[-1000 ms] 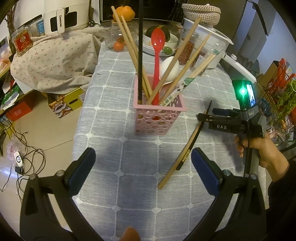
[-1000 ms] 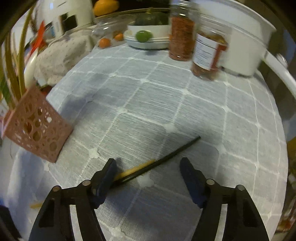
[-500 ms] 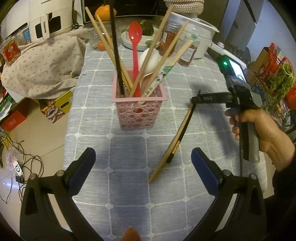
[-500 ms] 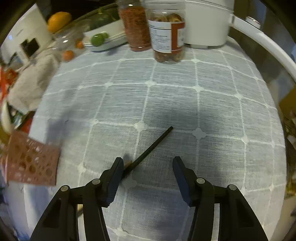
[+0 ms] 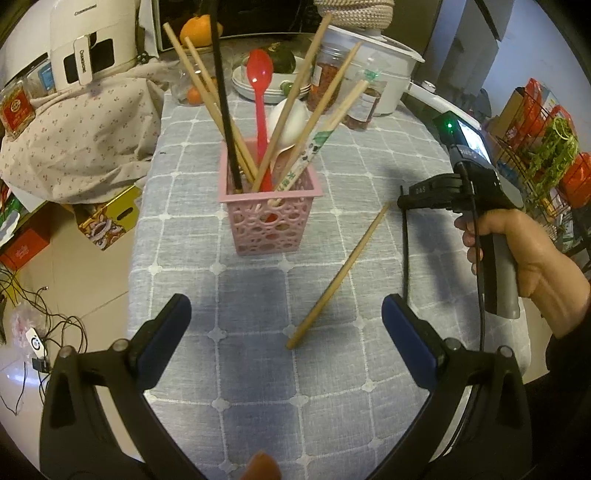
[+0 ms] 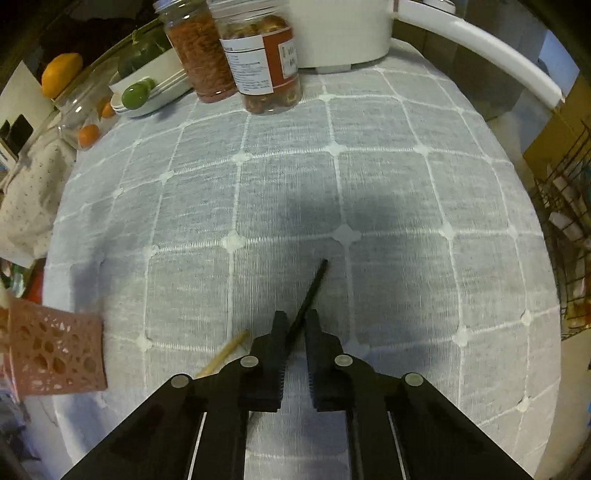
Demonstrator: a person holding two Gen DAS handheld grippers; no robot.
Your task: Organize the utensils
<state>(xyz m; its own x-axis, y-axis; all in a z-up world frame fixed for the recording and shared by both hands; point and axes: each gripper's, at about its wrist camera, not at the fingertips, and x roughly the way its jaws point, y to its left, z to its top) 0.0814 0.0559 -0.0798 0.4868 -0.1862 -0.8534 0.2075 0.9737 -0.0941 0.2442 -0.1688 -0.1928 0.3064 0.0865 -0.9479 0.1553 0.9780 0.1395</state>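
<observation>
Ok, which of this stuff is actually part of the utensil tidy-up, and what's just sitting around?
Job:
- pink basket of utensils
- black chopstick in the right gripper, jaws shut on it
- wooden chopstick lying on the tablecloth
- left gripper, jaws open

Lying about:
- two jars
- rice cooker
- plates of fruit
- orange

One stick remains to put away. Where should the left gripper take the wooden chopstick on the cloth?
Probably its near half, from above, with the left gripper turned to straddle the wooden chopstick: it lies flat and diagonal, and its far end is close to the right gripper.
</observation>
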